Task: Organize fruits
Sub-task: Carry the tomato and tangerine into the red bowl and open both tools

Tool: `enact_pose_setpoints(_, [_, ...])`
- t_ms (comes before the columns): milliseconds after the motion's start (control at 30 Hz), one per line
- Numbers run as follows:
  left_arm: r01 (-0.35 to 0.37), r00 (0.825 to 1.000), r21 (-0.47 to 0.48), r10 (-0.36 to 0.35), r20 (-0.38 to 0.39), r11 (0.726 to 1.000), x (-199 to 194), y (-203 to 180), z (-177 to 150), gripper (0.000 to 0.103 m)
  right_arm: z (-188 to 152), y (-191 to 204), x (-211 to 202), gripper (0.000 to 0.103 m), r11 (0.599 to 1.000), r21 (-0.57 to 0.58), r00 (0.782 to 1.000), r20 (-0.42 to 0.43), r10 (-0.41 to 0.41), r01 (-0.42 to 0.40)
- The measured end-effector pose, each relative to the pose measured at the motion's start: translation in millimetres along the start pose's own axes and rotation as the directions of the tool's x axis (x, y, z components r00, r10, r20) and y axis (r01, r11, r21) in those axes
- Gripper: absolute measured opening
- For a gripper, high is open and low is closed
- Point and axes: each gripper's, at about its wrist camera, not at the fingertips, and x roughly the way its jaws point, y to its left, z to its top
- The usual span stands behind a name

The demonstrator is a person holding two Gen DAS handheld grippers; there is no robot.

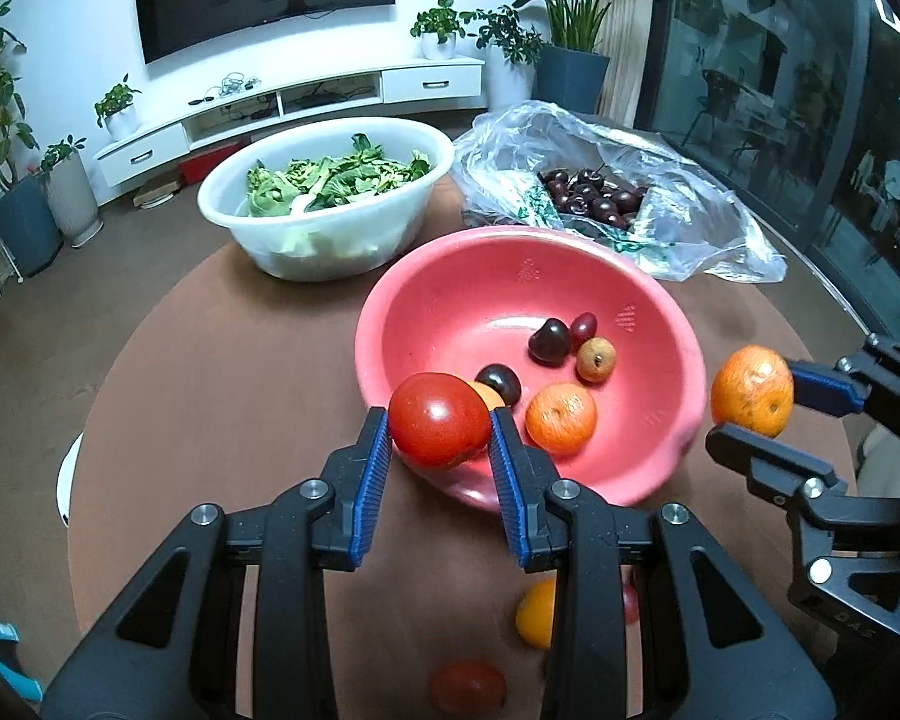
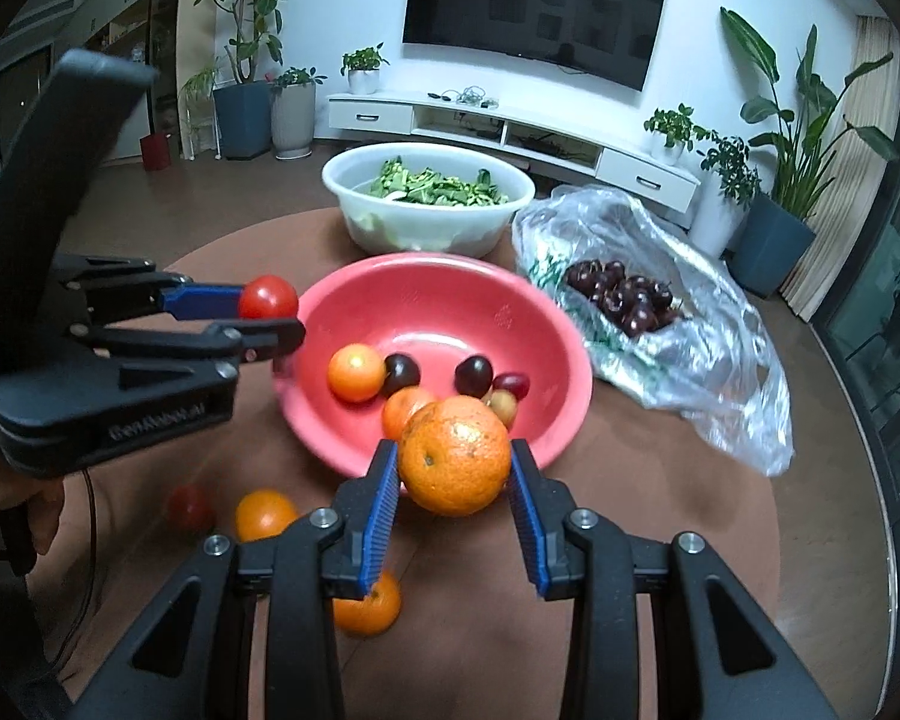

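My left gripper [image 1: 438,426] is shut on a red tomato [image 1: 439,420] at the near rim of the pink bowl [image 1: 510,276]. It shows in the right wrist view [image 2: 270,315] too, with the tomato [image 2: 267,297]. My right gripper [image 2: 455,468] is shut on an orange [image 2: 455,456] above the bowl's [image 2: 432,282] near rim; it appears in the left wrist view [image 1: 750,420] with the orange [image 1: 752,390]. The bowl holds oranges [image 2: 356,372], dark cherries [image 2: 473,375] and a small lychee-like fruit [image 1: 595,360].
A white basin of greens [image 1: 324,180] and a plastic bag of cherries [image 1: 594,195] stand behind the bowl. Loose oranges [image 2: 264,513] [image 2: 369,606] and a red tomato [image 2: 189,507] lie on the brown table [image 1: 210,396] near me.
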Motion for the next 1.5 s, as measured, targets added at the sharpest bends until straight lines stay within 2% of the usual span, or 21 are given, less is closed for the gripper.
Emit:
enact_pose_setpoints(500, [0.012, 1.000, 0.012, -0.011, -0.016, 1.000, 47, -3, 15, 0.031, 7, 0, 33, 0.039, 1.000, -0.022, 1.000, -0.028, -0.012, 0.012])
enact_pose_setpoints(1167, [0.024, 0.999, 0.030, -0.023, -0.023, 0.999, 65, -9, 16, 0.032, 10, 0, 56, 0.039, 0.999, -0.034, 0.998, -0.060, -0.025, 0.023])
enact_pose_setpoints(1267, [0.032, 0.999, 0.030, -0.032, -0.014, 0.999, 64, -10, 17, 0.045, 10, 0, 61, 0.039, 0.999, -0.033, 0.997, -0.068, -0.027, 0.025])
enact_pose_setpoints(1433, [0.040, 0.999, 0.024, -0.040, 0.014, 0.999, 57, -15, 19, 0.077, 6, -2, 70, 0.039, 1.000, -0.016, 0.996, -0.087, -0.026, 0.025])
enact_pose_setpoints(1500, [0.034, 0.999, 0.016, -0.035, 0.031, 0.999, 52, -15, 19, 0.080, 6, -3, 69, 0.039, 1.000, -0.012, 0.996, -0.082, -0.028, 0.027])
